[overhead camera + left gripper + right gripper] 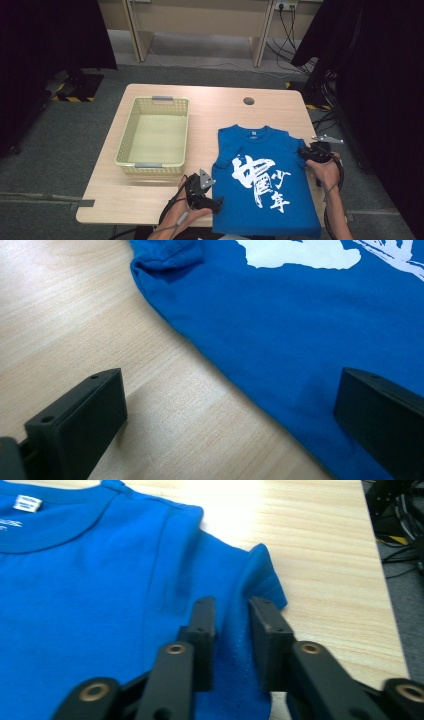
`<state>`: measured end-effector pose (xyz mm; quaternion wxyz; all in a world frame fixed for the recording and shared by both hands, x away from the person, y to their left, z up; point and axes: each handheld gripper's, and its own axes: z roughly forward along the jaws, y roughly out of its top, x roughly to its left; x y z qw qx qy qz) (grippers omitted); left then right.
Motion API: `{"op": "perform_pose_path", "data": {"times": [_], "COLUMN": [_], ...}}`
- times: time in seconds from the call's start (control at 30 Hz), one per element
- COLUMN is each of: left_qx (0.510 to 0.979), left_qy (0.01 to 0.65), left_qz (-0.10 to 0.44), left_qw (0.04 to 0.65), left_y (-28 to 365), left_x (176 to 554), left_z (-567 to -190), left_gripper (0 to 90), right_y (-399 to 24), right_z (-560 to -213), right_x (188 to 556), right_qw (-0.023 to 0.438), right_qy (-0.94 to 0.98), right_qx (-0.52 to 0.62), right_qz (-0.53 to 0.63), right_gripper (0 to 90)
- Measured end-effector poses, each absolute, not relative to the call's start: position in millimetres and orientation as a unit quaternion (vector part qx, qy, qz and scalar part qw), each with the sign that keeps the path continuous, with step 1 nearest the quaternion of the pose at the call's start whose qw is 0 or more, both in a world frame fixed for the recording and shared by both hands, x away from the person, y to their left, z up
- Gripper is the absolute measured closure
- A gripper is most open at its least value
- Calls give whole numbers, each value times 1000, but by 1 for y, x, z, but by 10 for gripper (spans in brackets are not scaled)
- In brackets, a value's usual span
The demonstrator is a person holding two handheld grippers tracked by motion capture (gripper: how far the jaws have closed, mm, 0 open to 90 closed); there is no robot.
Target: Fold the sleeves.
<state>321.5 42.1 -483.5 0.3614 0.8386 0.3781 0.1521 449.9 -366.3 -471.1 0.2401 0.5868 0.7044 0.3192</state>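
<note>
Light wooden table point(150, 200) bearing, toward its right edge, soft limp blue cotton T-shirt point(260, 175), best pinched at folds; yellow plastic basket point(127, 145) left; right gripper point(231, 625) clamping sleeve; left gripper point(225, 420) gaping over hem.

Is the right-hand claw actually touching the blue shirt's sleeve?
Touching. The right gripper view shows the right gripper with both jaws pinching the blue T-shirt sleeve fabric.

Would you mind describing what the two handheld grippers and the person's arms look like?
Both grippers are black. The left gripper carries a grey three-cornered plate on top, and black cables trail from it along the bare forearm. The right gripper also has a grey plate and a black cable looping past the wrist. Up close, its arms show brass-coloured rivets and flat, blocky black jaws. No sleeves show.
</note>
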Motion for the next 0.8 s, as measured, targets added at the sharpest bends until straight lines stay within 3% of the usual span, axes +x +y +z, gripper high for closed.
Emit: {"op": "perform_pose_path", "data": {"times": [0.17, 0.5, 0.8], "left_qx": [839, 839, 839], "left_qy": [378, 377, 377], "left_qz": [152, 152, 152], "left_qw": [361, 362, 362], "left_y": [42, 42, 42], "left_x": [322, 322, 322], "left_z": [-484, -484, -484], "left_gripper": [0, 0, 0], "right_y": [-365, -338, -314], "right_z": [-471, -452, -445], "right_x": [446, 434, 429], "right_qw": [244, 260, 254], "right_qy": [704, 723, 737], "right_qx": [578, 531, 509], "right_qz": [334, 357, 366], "right_gripper": [793, 804, 668]}}
